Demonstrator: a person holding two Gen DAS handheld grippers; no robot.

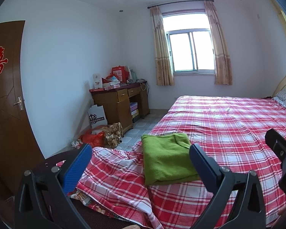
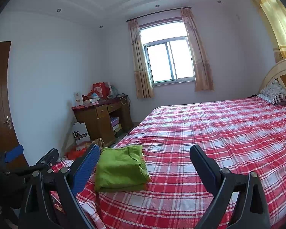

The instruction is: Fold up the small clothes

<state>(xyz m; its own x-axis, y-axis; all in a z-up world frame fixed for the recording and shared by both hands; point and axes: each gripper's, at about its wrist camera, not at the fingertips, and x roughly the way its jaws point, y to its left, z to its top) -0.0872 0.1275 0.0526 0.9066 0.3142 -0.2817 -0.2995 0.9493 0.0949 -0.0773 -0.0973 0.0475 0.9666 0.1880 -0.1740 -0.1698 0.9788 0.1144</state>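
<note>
Folded green knit garment (image 1: pixel 166 158) near foot corner of red-and-white plaid bed (image 1: pixel 228 126), cluttered wooden desk (image 1: pixel 120 103) beyond, pillow (image 2: pixel 276 92) partly cut off, left gripper (image 1: pixel 141 160) and right gripper (image 2: pixel 145 164) both spread wide, empty

Left gripper (image 1: pixel 141 156): black plastic frame, two angled arms, round silver screws at pivots. Left finger pad (image 1: pixel 78 168) blue with fine ribbed texture; other finger shows dark navy edge.

Right gripper (image 2: pixel 145 159): same build, black triangular arms with cut-outs, silver screw heads, blue ribbed pad (image 2: pixel 85 168) on left finger, dark navy finger opposite.
</note>
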